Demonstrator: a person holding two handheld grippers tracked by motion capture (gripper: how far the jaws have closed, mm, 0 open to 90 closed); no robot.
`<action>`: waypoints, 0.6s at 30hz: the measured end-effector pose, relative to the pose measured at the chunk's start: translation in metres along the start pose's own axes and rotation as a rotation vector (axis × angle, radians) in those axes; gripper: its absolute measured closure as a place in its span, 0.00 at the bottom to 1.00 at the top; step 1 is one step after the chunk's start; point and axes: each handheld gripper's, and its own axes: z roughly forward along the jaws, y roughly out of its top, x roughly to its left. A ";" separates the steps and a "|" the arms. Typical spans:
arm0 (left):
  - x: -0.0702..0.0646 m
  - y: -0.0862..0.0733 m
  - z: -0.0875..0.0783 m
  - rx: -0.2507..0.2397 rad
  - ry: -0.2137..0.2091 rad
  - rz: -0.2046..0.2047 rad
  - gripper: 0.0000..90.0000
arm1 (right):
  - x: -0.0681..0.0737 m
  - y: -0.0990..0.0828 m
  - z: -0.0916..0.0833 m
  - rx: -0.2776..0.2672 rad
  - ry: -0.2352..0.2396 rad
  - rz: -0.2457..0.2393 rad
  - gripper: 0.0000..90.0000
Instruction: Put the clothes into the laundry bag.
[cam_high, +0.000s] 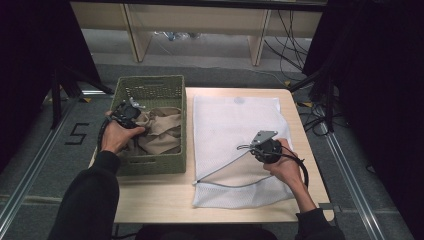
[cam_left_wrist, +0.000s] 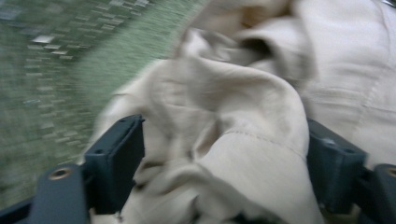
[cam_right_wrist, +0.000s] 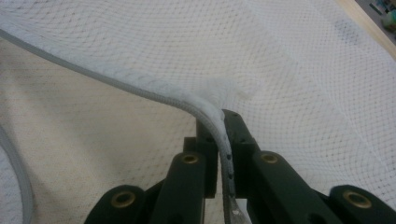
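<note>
Nearest, the right gripper (cam_right_wrist: 219, 123) is clamped on the white mesh bag's (cam_high: 235, 145) grey zipper edge (cam_right_wrist: 140, 93), lifting it off the table (cam_high: 160, 200). Left, the left gripper (cam_left_wrist: 224, 154) stands wide around bunched beige cloth (cam_left_wrist: 224, 102) inside the green basket (cam_high: 150, 87).

Left hand (cam_high: 116, 136) reaches in from the near left, its left gripper (cam_left_wrist: 224, 154) pointing down with jaws spread wide. On the right, the right hand (cam_high: 287, 167) holds the right gripper (cam_right_wrist: 219, 121) with jaws pinched tight.
</note>
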 end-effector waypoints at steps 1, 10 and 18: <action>0.005 -0.002 -0.006 -0.030 0.032 -0.014 0.26 | 0.001 0.000 0.001 0.001 0.001 0.007 0.96; 0.015 -0.015 0.033 0.169 -0.156 -0.154 0.15 | 0.003 0.001 0.002 0.004 -0.002 -0.015 0.96; -0.009 -0.016 0.061 0.185 -0.205 -0.154 0.02 | 0.003 0.001 0.002 0.003 -0.005 -0.015 0.96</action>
